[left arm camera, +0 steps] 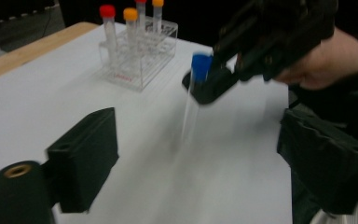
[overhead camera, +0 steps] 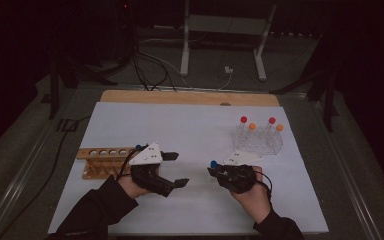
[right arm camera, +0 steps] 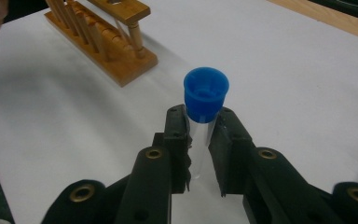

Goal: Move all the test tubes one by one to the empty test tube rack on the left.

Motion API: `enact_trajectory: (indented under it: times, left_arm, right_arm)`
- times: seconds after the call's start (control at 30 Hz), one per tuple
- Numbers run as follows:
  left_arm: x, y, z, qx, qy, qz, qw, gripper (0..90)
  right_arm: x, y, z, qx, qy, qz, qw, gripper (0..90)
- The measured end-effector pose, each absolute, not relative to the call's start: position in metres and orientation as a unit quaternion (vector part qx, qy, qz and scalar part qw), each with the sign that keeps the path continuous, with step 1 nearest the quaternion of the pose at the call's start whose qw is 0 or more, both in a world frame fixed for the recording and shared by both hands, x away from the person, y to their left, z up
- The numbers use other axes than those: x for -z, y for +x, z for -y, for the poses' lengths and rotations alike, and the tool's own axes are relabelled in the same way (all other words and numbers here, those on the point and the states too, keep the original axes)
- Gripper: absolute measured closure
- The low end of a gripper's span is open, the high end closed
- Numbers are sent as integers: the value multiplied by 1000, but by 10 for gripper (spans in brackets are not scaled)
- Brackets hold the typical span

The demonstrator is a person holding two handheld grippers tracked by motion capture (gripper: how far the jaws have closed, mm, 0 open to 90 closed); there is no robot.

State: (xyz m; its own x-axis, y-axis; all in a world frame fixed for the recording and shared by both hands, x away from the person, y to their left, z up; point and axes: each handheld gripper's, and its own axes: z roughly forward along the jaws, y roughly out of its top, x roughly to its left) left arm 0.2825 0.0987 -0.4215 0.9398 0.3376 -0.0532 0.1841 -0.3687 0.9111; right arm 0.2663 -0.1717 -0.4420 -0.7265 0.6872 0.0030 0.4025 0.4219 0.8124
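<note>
The right gripper [right arm camera: 199,140] has its two black jaws pressed against the clear plastic test tube with the blue cap [right arm camera: 204,100], pinching it just below the cap, so that the cap stands above the jaw tips. In the high view this gripper [overhead camera: 214,171] sits right of the table's middle, near the person's edge, with the blue cap [overhead camera: 213,163] at its left end. The left gripper [overhead camera: 176,170] lies just to the left of it, its jaws spread wide with nothing between them; from its own camera the tube [left arm camera: 193,93] hangs upright and blurred above the white table cover [left arm camera: 51,93], held by the other gripper [left arm camera: 209,84]. The wooden test tube rack with round holes [overhead camera: 102,160] stands at the left, beside the left hand [overhead camera: 132,187]. The clear plastic rack [overhead camera: 258,142] stands farther off to the right, holding four capped tubes, two with red caps [overhead camera: 243,120] and two with orange caps [overhead camera: 252,126]
</note>
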Motion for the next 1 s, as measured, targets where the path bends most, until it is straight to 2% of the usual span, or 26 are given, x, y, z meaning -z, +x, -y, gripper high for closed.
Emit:
enact_trajectory:
  times: [0.1,0.2,0.37,0.4,0.57,1.0]
  left_arm:
    - [417,286,-87,-76,826,-149,539,185]
    - [414,290,-76,-75,826,-143,541,246]
    - [414,294,-59,-81,828,-132,539,407]
    - [414,294,-56,-79,829,-130,538,407]
    - [418,298,-46,-78,833,-122,534,547]
    - [422,301,-33,-85,842,-104,523,758]
  right_arm:
    - [442,266,170,-425,326,-828,166,772]
    - [442,264,169,-426,324,-828,164,772]
    - [441,263,167,-429,317,-830,165,772]
    - [441,263,167,-429,317,-830,165,772]
    - [440,263,166,-431,316,-829,163,772]
    - [438,262,167,-433,316,-828,165,772]
